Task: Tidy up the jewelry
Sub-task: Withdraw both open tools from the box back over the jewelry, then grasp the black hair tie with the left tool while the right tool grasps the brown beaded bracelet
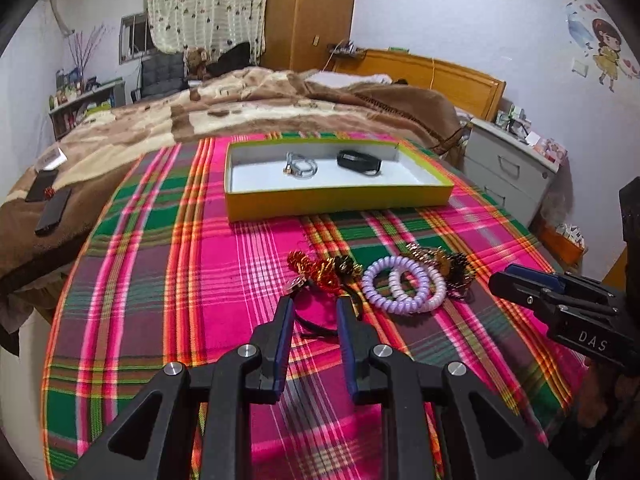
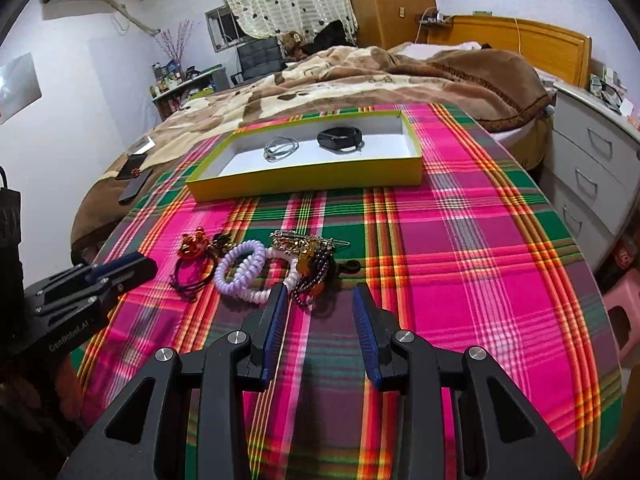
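In the left wrist view, the left gripper (image 1: 314,304) hangs over a bright pink, green and orange plaid cloth (image 1: 200,280), its blue-padded jaws parted with nothing between the pads; a thin black hair tie (image 1: 316,326) lies on the cloth just under the gap. Just beyond the tips sits a cluster of red, gold and dark metallic bows (image 1: 324,270), and beside it to the right two overlapping lilac and white spiral coil bands (image 1: 404,284), with a tangle of gold and dark chain pieces (image 1: 448,266) touching them. Farther back stands a shallow yellow-green cardboard box with a white inside (image 1: 340,202), holding a pale clear bracelet (image 1: 300,166) and a black band (image 1: 358,160), well apart from each other. The right gripper (image 1: 516,280) enters from the right edge. In the right wrist view, the right gripper (image 2: 320,300) also stands open and empty, its left finger tip near the spiral coil bands (image 2: 244,268) and the chain tangle (image 2: 308,264). The bow cluster (image 2: 196,244) lies left of those, with black hair ties (image 2: 188,276) below it. The left gripper (image 2: 120,268) shows at the left edge. The box (image 2: 312,178) lies beyond the heap.
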`<move>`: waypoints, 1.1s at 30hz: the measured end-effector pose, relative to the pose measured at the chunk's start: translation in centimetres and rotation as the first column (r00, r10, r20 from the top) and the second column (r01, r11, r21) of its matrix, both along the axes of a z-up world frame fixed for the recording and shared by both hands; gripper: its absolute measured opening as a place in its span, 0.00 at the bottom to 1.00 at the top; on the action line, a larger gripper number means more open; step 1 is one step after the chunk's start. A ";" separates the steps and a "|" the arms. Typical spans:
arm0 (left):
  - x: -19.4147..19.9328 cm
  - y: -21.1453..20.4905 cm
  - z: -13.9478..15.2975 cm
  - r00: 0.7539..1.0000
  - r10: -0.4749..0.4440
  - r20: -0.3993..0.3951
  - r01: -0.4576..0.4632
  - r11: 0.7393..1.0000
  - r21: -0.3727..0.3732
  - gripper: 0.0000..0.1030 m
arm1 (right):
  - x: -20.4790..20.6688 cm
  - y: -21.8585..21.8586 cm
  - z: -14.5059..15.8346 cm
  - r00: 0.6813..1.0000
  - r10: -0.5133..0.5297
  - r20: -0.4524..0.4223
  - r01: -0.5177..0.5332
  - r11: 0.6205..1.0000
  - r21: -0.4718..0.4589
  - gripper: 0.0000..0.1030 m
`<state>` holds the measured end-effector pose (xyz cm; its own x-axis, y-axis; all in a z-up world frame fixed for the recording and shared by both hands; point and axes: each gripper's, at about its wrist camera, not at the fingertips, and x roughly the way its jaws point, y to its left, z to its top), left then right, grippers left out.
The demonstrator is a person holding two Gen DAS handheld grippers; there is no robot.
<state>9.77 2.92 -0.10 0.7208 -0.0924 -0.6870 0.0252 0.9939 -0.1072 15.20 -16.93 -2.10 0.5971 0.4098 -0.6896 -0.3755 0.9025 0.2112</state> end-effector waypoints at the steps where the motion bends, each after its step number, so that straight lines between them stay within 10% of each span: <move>1: 0.4 0.1 -0.2 1.000 0.002 -0.013 -0.002 1.000 -0.002 0.21 | 0.2 0.1 -0.1 1.000 -0.001 -0.008 0.001 1.000 0.000 0.34; 15: 3.9 0.9 -2.4 0.990 0.035 -0.137 -0.041 0.998 -0.043 0.21 | 3.4 1.1 -2.1 0.995 -0.005 -0.101 0.004 1.000 -0.006 0.27; 33: 1.0 1.4 -1.1 0.996 0.033 -0.086 -0.037 0.999 -0.038 0.01 | 1.7 -0.1 -1.0 0.997 -0.017 -0.078 0.019 1.000 0.023 0.16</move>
